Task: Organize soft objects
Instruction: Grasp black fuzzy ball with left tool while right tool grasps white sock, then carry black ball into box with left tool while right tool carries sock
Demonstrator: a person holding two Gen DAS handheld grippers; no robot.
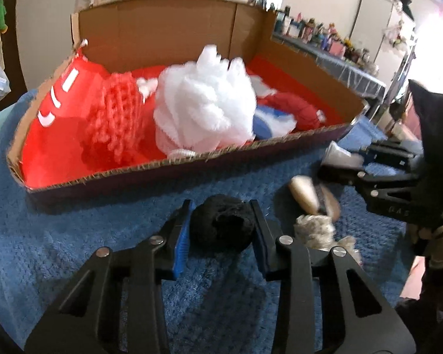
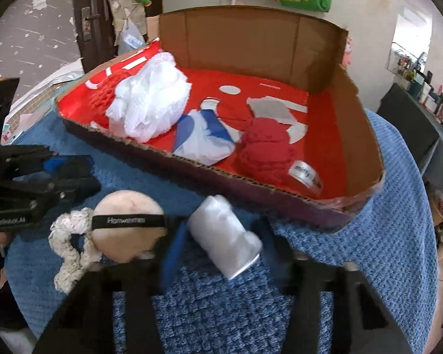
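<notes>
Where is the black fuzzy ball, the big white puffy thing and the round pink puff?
black fuzzy ball (image 1: 221,221): left wrist view, the middle of its front.
big white puffy thing (image 1: 205,100): left wrist view, the middle of its fluffy mesh.
round pink puff (image 2: 127,239): right wrist view, its face below the black band.

A blue knitted blanket (image 2: 384,236) covers the surface. Directly on it lie a cardboard box (image 2: 280,197), a black pouf (image 1: 220,225), a round beige sponge (image 2: 124,242), a white knitted cord (image 2: 71,250) and a white roll (image 2: 224,236).
</notes>
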